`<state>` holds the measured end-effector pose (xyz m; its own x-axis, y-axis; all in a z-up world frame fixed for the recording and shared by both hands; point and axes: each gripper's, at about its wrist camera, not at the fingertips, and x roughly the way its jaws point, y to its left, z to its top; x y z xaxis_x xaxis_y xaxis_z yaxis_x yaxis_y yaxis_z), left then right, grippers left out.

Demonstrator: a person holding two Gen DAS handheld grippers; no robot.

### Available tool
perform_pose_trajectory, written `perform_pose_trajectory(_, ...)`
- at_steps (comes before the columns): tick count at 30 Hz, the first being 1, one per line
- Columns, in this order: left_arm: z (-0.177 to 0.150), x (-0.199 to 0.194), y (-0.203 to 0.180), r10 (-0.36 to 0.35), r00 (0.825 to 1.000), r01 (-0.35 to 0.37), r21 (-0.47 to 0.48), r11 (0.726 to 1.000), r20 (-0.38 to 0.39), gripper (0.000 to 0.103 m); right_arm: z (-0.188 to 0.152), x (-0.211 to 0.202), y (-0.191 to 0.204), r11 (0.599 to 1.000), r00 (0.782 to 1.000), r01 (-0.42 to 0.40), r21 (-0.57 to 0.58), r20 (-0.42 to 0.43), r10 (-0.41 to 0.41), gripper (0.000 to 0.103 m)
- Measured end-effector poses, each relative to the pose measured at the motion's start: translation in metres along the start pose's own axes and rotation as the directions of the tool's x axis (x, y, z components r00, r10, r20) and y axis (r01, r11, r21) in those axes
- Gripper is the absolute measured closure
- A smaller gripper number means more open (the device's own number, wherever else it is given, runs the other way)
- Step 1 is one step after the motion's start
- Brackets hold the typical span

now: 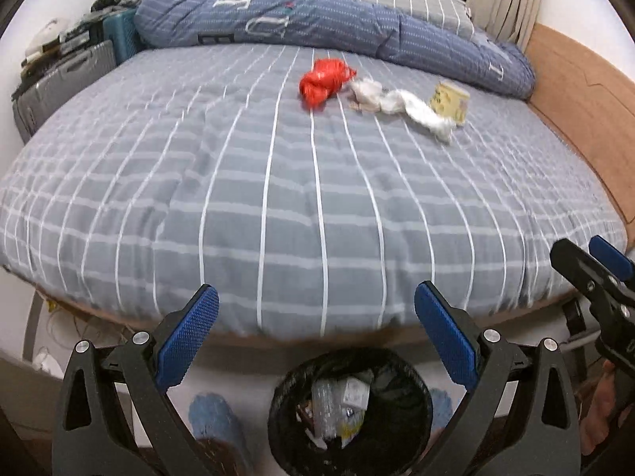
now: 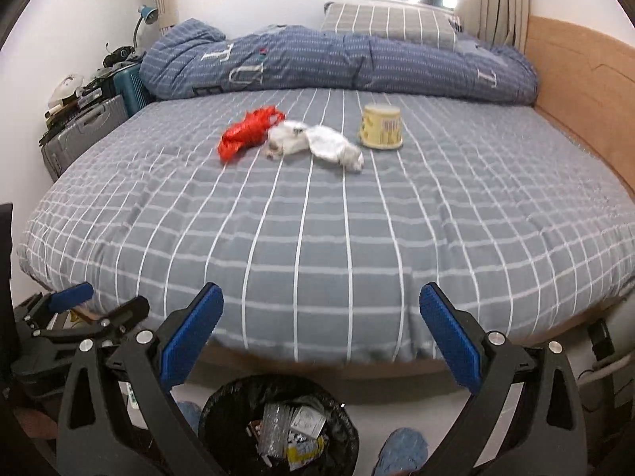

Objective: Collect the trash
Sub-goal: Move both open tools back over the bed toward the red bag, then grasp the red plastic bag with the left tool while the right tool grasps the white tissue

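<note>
Both tongs, left (image 1: 316, 319) and right (image 2: 321, 319), hang released (jaws wide) above the trash bin (image 1: 285, 388), level toward the bed (image 1: 278, 206).

Trash (image 2: 291, 141) on checked bed (image 2: 317, 238)

Red crumpled plastic bag (image 2: 248, 131) lies on the grey checked bed (image 2: 317, 238), far half, left of the group. Touching its right side: white crumpled tissue or wrapper (image 2: 313, 143), strung out toward the right. Just beside that, a pale yellow tub (image 2: 381, 126) stands upside down. Below the bed's near edge, a black-lined trash bin (image 2: 278, 424) on the floor, partly filled with wrappers.
</note>
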<state>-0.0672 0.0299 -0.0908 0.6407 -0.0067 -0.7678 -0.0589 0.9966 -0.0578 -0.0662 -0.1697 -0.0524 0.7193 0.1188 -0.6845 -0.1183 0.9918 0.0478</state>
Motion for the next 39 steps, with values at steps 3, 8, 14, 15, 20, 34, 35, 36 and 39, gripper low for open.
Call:
perform_pose_trajectory(3, 0.023, 0.001, 0.002, 0.001, 1.0, -0.001, -0.004, 1.0, 0.03, 0.006, 0.012, 0.004, -0.004, 1.0, 1.0, 0.008, 0.001, 0.011, -0.008, 0.008)
perform_pose_trajectory(8, 0.065, 0.005, 0.009, 0.012, 0.997, -0.012, -0.006, 1.0, 0.076, 0.006, 0.035, 0.021, -0.01, 1.0, 1.0, 0.024, -0.002, 0.018, -0.024, 0.008)
perform_pose_trajectory(14, 0.102, 0.019, 0.016, 0.025, 0.995, -0.023, -0.017, 1.0, 0.095, 0.006, 0.059, 0.05, -0.013, 1.0, 1.0, 0.025, -0.013, 0.009, -0.025, 0.008)
perform_pose_trajectory(15, 0.106, 0.022, 0.017, 0.024, 0.995, -0.022, -0.017, 1.0, 0.096, 0.006, 0.065, 0.057, -0.014, 0.999, 1.0, 0.029, -0.02, 0.009, -0.029, 0.008)
perform_pose_trajectory(20, 0.134, 0.049, 0.015, 0.026, 0.996, -0.026, -0.002, 1.0, 0.09, 0.006, 0.089, 0.086, -0.019, 0.999, 1.0, 0.029, -0.029, 0.005, -0.029, 0.008)
perform_pose_trajectory(34, 0.234, 0.144, 0.009, 0.019, 0.996, -0.021, 0.015, 1.0, 0.092, 0.007, 0.162, 0.197, -0.031, 0.999, 0.998, 0.011, -0.032, -0.059, -0.013, 0.017)
perform_pose_trajectory(35, 0.239, 0.153, 0.006, 0.024, 0.995, -0.027, 0.031, 0.999, 0.093, 0.007, 0.165, 0.204, -0.031, 0.999, 0.998, 0.013, -0.032, -0.064, -0.015, 0.019)
perform_pose_trajectory(36, 0.243, 0.162, 0.003, 0.031, 0.996, -0.036, 0.046, 0.998, 0.089, 0.007, 0.168, 0.21, -0.031, 0.999, 0.998, 0.012, -0.03, -0.069, -0.014, 0.02)
perform_pose_trajectory(39, 0.251, 0.186, -0.001, 0.024, 0.998, -0.028, 0.056, 0.998, 0.058, 0.007, 0.174, 0.229, -0.03, 0.999, 0.996, 0.001, -0.032, -0.09, -0.004, 0.024)
